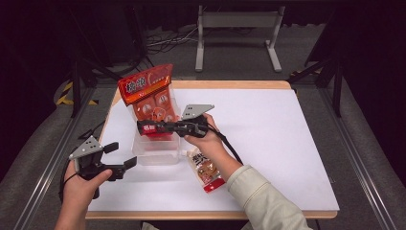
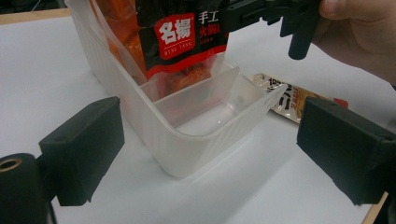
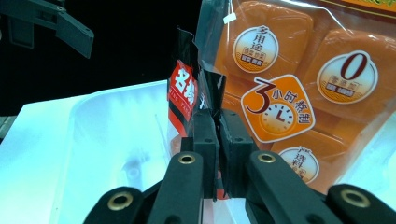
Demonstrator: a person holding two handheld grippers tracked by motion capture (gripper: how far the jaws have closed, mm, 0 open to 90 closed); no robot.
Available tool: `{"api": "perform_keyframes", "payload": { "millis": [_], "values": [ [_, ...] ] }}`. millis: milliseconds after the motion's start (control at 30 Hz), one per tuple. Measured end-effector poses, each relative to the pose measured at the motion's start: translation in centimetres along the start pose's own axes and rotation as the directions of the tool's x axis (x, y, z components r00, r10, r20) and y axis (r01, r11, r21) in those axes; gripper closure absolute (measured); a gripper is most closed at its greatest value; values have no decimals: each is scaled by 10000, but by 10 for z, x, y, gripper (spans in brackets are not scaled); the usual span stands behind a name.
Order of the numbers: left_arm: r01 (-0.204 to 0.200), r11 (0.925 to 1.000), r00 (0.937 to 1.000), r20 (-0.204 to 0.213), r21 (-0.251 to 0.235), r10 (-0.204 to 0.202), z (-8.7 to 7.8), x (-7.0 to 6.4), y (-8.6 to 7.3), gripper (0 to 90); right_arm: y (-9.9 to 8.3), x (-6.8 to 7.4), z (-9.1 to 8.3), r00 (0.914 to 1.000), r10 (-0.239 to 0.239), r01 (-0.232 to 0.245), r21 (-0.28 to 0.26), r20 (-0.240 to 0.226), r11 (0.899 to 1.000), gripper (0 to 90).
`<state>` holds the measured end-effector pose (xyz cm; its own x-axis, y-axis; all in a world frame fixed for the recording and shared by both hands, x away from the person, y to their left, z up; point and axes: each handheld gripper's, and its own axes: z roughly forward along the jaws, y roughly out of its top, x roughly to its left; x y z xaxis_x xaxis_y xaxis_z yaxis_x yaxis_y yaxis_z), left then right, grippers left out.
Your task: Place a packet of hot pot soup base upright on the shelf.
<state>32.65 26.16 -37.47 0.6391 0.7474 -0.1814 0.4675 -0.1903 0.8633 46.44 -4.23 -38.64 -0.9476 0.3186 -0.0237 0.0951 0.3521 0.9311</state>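
- Lowering black-and-red plastic snack packet (image 1: 152,128), pinched in closed right gripper (image 1: 143,127), into clear ribbed plastic bin (image 1: 158,155), left of centre.
- Idling near-left: left gripper (image 1: 120,154), jaws open, empty.
- Probably next: releasing packet beside upright orange packet (image 1: 149,93).

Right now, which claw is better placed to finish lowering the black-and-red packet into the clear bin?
Right. The right claw is shut on the black-and-red packet, directly over the clear bin. The left claw is open, empty, beside the bin; it could only steady it.

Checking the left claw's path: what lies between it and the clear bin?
Only bare white table, as the left gripper view shows; the open left claw faces the clear bin.
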Motion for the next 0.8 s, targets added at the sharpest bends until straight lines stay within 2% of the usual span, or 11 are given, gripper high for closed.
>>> {"api": "perform_keyframes", "payload": {
  "millis": [167,267,400,500,533,633,800],
  "values": [
    [-14,10000,10000,18,31,14,1,0,0,84,-1,0,-1,9999,66,-66,-28,86,10000,871],
    [-13,10000,10000,7,23,13,1,0,0,84,1,-1,0,9998,116,-117,34,136,9999,834],
    [-1,10000,10000,30,55,1,2,1,-1,84,1,-2,-2,9987,490,-489,-31,118,9988,737],
    [18,10000,10000,43,60,-18,2,1,-1,83,2,-4,-7,9963,845,-844,-33,137,9964,624],
    [18,10000,10000,43,60,-18,2,1,-1,84,2,-4,-7,9963,845,-844,-33,137,9964,624],
    [20,10000,10000,11,44,-20,2,2,-1,83,4,-4,-13,9944,1012,-1011,-54,292,9949,489],
    [-18,10000,10000,0,20,18,2,2,0,83,9,-1,-27,9941,978,-970,-193,477,9951,422]
  ]
}}
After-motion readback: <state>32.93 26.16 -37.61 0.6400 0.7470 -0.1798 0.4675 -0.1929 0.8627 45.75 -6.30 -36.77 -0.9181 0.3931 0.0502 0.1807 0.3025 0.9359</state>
